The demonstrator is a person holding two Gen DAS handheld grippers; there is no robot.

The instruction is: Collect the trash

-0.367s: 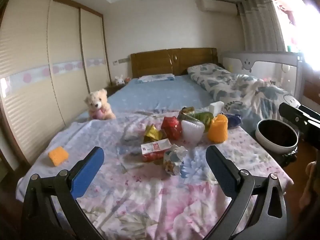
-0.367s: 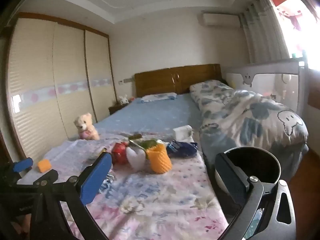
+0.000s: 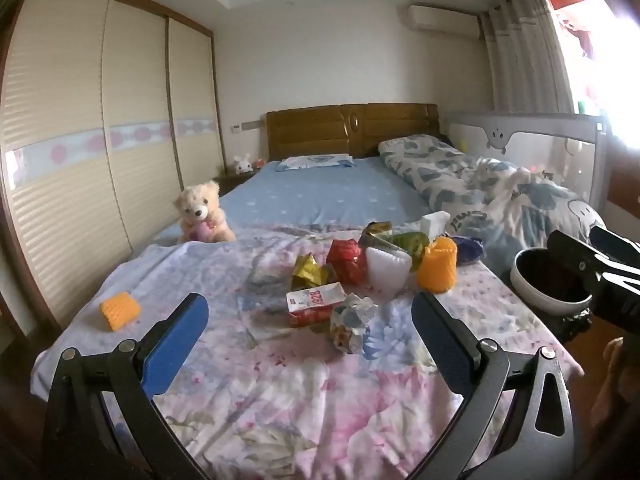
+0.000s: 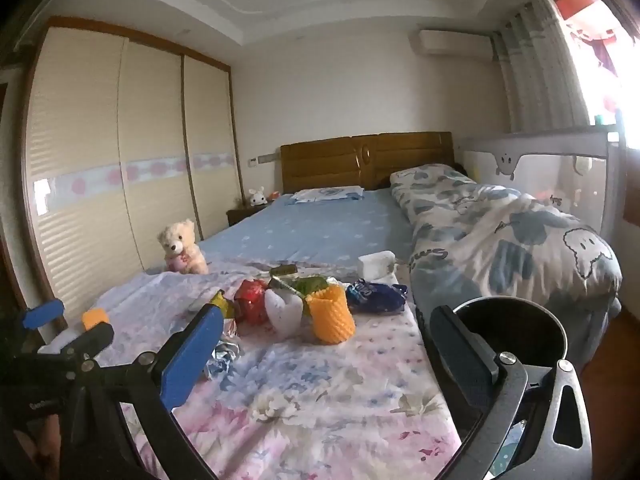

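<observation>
Trash lies in a heap on the flowered sheet: a red-and-white carton [image 3: 314, 304], a crumpled wrapper [image 3: 352, 322], gold [image 3: 308, 272] and red [image 3: 346, 260] wrappers, a white foam net [image 3: 386, 268], an orange foam net [image 3: 438, 266] [image 4: 332, 316] and a blue wrapper [image 4: 374, 298]. An orange foam piece [image 3: 120, 310] lies apart at the left. My left gripper [image 3: 308, 304] hovers open short of the carton, holding nothing. My right gripper [image 4: 325, 316] is open and empty too, beside the black-lined bin [image 4: 516, 332] [image 3: 548, 280] at the bed's right edge.
A teddy bear [image 3: 200, 210] sits at the left edge of the bed. A rolled patterned quilt [image 4: 500, 232] fills the right side against a grey bed rail [image 3: 528, 136]. Wardrobe doors [image 3: 80, 160] run along the left wall. The bare floor shows at the lower right.
The scene in the right wrist view has slid slightly to the right. Nothing on the bed has moved, and both grippers stay wide apart.
</observation>
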